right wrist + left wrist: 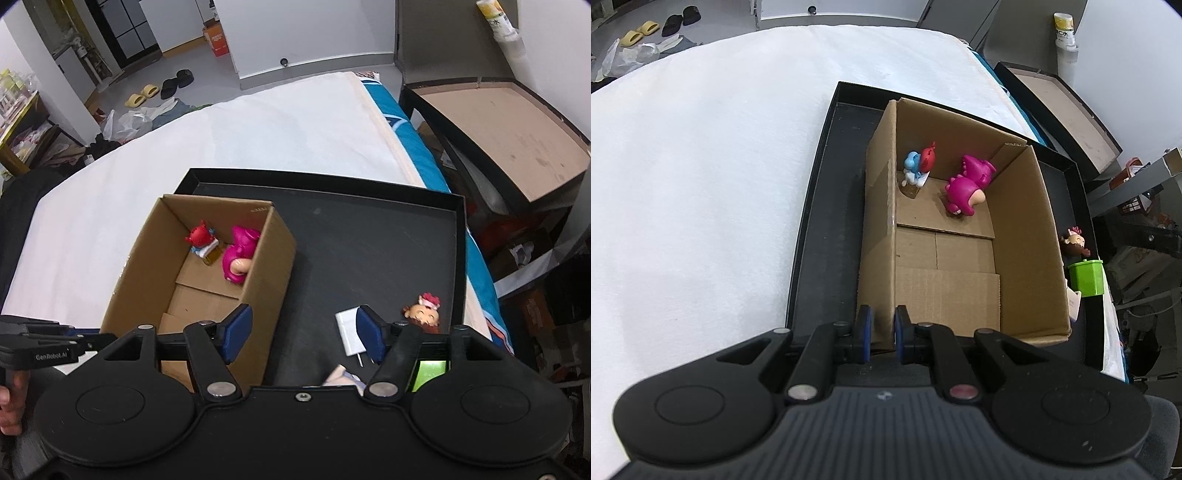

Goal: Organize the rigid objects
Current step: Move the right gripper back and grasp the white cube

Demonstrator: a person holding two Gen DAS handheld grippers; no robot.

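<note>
An open cardboard box [1019, 229] stands in a shallow black tray [827, 221] on a white bed. Inside it at the far end lie a pink dinosaur toy [967, 184] and a small blue and red figure [919, 162]. My left gripper [883, 328] is shut on the box's near left wall. My right gripper [304, 334] is open and holds nothing; it hangs over the tray [369, 240] to the right of the box [273, 266]. On the tray beside it lie a white card [347, 328], a brown-haired doll figure [424, 310] and a green container [430, 373].
The white bed cover [701, 166] spreads left of and beyond the tray. A second black box with a brown lining [509, 140] stands off the bed to the right. Slippers [142, 95] and bags lie on the floor beyond. A hand [11, 402] holds the left gripper's handle.
</note>
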